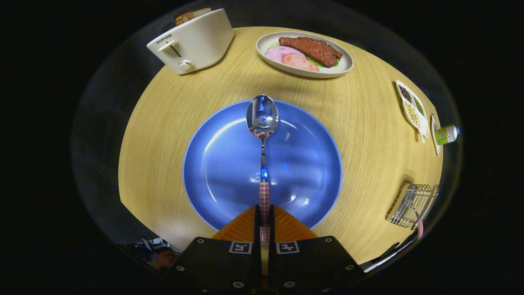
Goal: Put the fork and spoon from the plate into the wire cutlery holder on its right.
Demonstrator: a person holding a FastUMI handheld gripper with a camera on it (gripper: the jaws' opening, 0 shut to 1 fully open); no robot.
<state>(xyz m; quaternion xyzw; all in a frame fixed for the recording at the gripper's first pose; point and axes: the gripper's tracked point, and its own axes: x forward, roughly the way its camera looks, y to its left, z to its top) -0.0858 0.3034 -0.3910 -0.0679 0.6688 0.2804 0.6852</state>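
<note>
A round, light wooden table (172,135) filled the scene, with dark booth space beyond its rim. A blue plate (221,172) lay at the middle of the table and served as the landmark for everything else. The gripper (265,223) hung over the near rim of the plate, its fingers (241,227) closed narrowly on the red-and-white checked handle of a spoon (262,135), pressing it from both sides. The spoon pointed straight ahead from the fingers, its shiny bowl held above the far part of the plate. To the right of the plate, near the table's edge, stood the wire cutlery holder (412,204); a checked handle like the spoon's hung at its near side, too small to say what it belonged to. Beyond the plate on the left sat a cream toaster (192,43) with bread in its slot. Beyond the plate on the right was an oval dish (305,55) of meat and ham slices. Far right of the plate lay a divided condiment tray (411,107) and a small green bottle (446,134).
</note>
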